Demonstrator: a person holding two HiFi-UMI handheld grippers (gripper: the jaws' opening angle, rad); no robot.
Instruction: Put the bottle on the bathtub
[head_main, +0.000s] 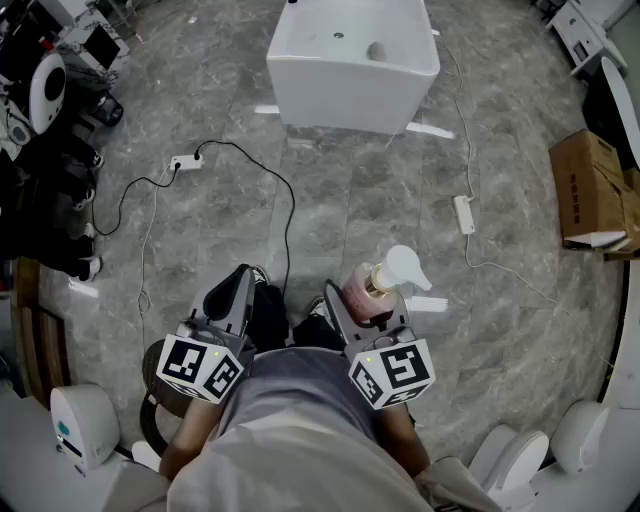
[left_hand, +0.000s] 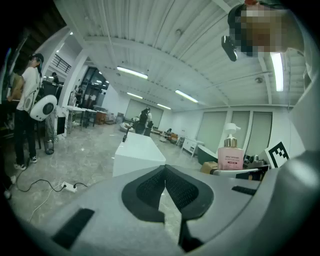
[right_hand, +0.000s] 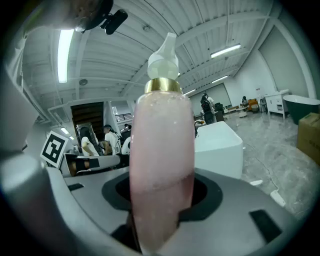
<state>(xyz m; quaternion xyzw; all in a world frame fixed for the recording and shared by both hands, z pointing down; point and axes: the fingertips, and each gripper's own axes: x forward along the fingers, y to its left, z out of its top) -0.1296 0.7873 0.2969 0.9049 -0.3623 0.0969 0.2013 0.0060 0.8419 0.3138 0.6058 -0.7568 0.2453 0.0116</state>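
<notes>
Bottle (right_hand: 161, 165) in right claw (right_hand: 160, 220)

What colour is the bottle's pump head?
White, above a gold collar; the bottle body is pink. Right gripper view shows it best.

No text can be read. The bottle (left_hand: 230, 159), at the right of the left gripper view, has a label whose print is too small to make out; the cardboard box (head_main: 590, 190) at the head view's right edge bears dark, illegible marks.

Cardboard box (head_main: 590, 190) right; power strip (head_main: 186, 161), black cable (head_main: 290, 230) on floor (head_main: 380, 200).
</notes>
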